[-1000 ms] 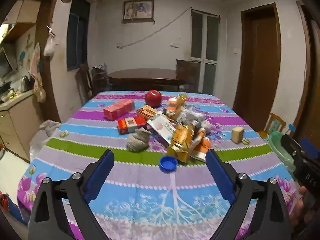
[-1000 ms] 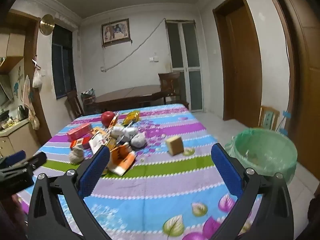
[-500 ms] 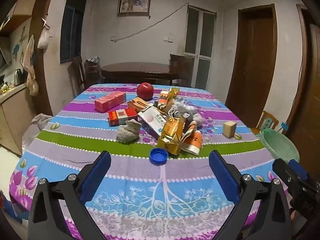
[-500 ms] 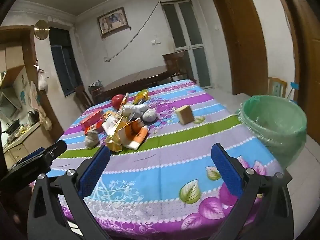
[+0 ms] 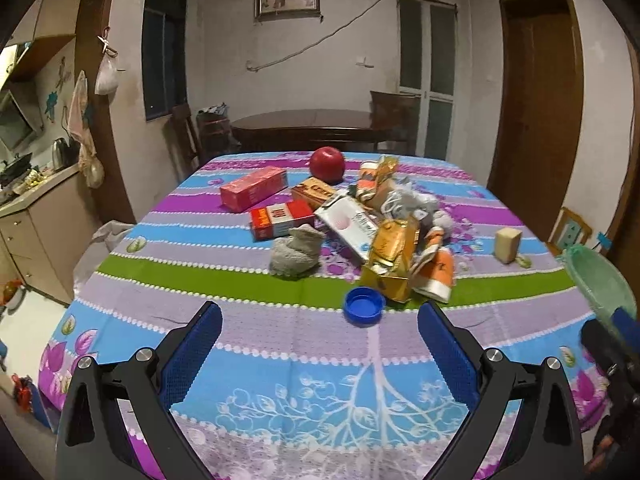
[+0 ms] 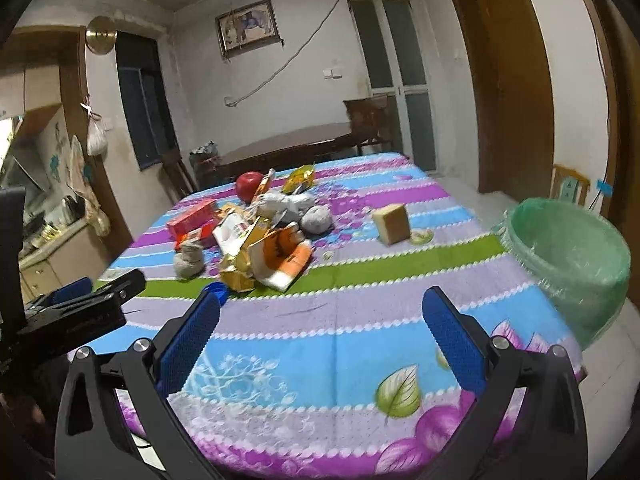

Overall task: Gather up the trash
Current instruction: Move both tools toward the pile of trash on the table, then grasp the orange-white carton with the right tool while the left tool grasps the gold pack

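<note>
The left hand-held gripper is hanging over the near edge of the bench with its blue-padded fingers spread wide and gripping nothing. Just ahead of it, slightly toward its right finger, a blue bottle cap is lying on the striped cloth. Beyond the cap a gold foil packet and an orange-and-white carton are leaning together at the front of the trash pile, with a grey crumpled wad to their left and a red apple at the far end.

The right hand-held gripper is likewise standing open and empty above the cloth. The pile is sitting ahead and to its left, a tan block ahead on its own, and the green-lined trash bin off to its right, beside the bench.
</note>
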The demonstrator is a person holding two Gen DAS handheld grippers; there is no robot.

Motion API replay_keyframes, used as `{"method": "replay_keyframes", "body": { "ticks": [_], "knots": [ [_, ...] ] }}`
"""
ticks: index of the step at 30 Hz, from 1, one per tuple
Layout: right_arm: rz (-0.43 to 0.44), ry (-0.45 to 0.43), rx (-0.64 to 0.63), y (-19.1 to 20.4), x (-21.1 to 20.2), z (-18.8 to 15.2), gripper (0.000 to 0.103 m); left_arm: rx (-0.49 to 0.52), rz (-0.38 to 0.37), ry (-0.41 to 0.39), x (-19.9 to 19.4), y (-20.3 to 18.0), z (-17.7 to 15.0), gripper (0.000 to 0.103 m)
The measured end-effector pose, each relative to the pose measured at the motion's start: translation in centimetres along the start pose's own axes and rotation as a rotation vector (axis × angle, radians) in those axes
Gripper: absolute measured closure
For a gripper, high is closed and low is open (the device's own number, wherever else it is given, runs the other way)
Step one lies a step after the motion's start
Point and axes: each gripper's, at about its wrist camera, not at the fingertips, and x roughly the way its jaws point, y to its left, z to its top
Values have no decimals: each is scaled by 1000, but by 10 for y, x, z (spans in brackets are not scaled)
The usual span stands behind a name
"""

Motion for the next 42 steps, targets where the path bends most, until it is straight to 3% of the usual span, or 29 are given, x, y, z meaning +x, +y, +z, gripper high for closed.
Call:
{"method": "replay_keyframes", "body": {
  "ticks": [7, 12, 23, 29, 35, 42],
  "knots": [
    [-61, -92, -135, 17, 9, 18, 5, 9, 62, 9, 16, 6, 6, 5],
    [-61, -125, -185, 30, 16, 24, 5, 14, 94, 16, 26, 11, 9, 5],
    [-70, -67, -204, 37, 32, 14, 5, 15, 121, 63, 47, 20, 5, 5],
    [-75, -40, -205, 36, 38, 9, 5, 2, 80, 116, 65, 37, 9, 5],
    [-63, -21, -187, 31, 44, 7, 5, -20, 75, 105, 79, 88, 33, 5],
    [-6, 8, -168, 32, 52, 9, 5, 95, 9, 90, 121, 103, 75, 5]
  ]
}}
